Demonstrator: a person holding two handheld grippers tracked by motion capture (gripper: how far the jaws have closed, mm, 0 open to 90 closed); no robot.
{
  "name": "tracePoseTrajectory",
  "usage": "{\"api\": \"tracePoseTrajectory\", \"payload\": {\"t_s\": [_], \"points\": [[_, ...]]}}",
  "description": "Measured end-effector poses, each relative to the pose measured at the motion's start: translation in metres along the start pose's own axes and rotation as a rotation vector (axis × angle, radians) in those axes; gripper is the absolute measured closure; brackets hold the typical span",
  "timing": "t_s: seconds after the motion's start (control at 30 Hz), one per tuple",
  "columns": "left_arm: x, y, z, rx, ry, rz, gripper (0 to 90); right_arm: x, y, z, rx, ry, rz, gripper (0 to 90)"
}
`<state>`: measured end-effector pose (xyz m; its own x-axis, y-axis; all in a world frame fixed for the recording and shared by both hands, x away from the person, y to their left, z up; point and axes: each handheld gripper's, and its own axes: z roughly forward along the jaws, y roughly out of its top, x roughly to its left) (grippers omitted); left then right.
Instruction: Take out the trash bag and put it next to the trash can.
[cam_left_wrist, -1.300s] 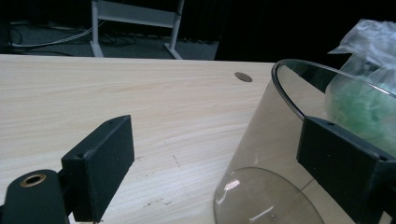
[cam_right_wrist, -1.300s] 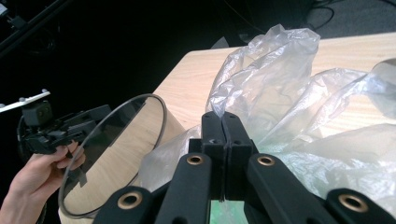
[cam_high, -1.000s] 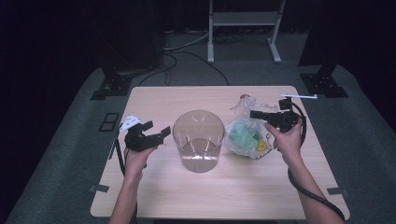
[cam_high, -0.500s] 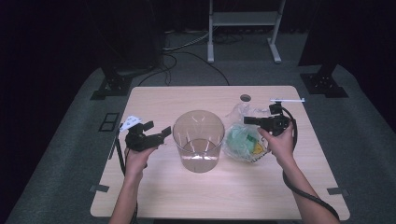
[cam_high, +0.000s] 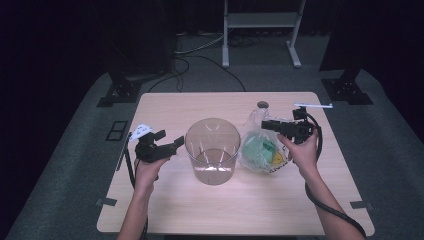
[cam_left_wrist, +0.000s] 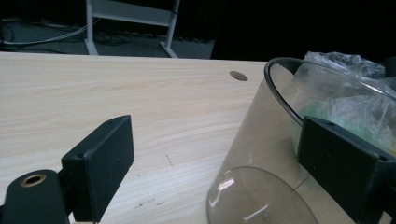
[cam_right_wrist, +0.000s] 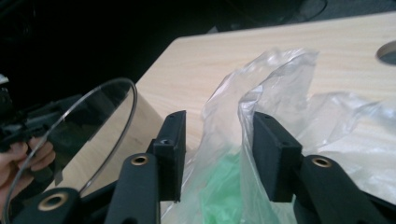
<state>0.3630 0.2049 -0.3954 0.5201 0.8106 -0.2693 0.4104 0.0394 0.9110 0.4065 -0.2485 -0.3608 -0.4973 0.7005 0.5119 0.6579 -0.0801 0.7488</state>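
Looking for writing first, I can make out none: the yellow patch and green contents inside the clear plastic bag (cam_high: 261, 148) are too blurred to read. That bag sits right of the desk's (cam_high: 200, 210) middle, just beside the clear plastic bucket (cam_high: 212, 150), which stands upright at the centre. My right hand-held gripper (cam_high: 265, 124) hovers over the bag's top; in the right gripper view its jaws stand partly apart with the bag's crumpled neck (cam_right_wrist: 243, 116) rising between them, and I cannot tell whether either pad touches the film. My left hand-held gripper (cam_high: 181, 142) sits toward the left edge, pointing at the bucket; in the left gripper view its jaws are wide, one of them overlapping the bucket's wall (cam_left_wrist: 261, 140), gripping nothing. A round hole (cam_high: 262, 104) lies near the desk's far edge.
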Motion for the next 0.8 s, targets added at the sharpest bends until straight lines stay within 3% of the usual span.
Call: {"api": "tracePoseTrajectory", "payload": {"t_s": [0.33,0.8], "points": [[0.0,0.0,-0.001,-0.002,-0.001,-0.002,10.0,0.0,0.009,-0.023,-0.068,-0.05,-0.019,48.5],[0.0,0.0,0.0,-0.001,0.001,-0.003,10.0,-0.01,0.013,-0.048,-0.112,-0.067,-0.009,45.4]]}}
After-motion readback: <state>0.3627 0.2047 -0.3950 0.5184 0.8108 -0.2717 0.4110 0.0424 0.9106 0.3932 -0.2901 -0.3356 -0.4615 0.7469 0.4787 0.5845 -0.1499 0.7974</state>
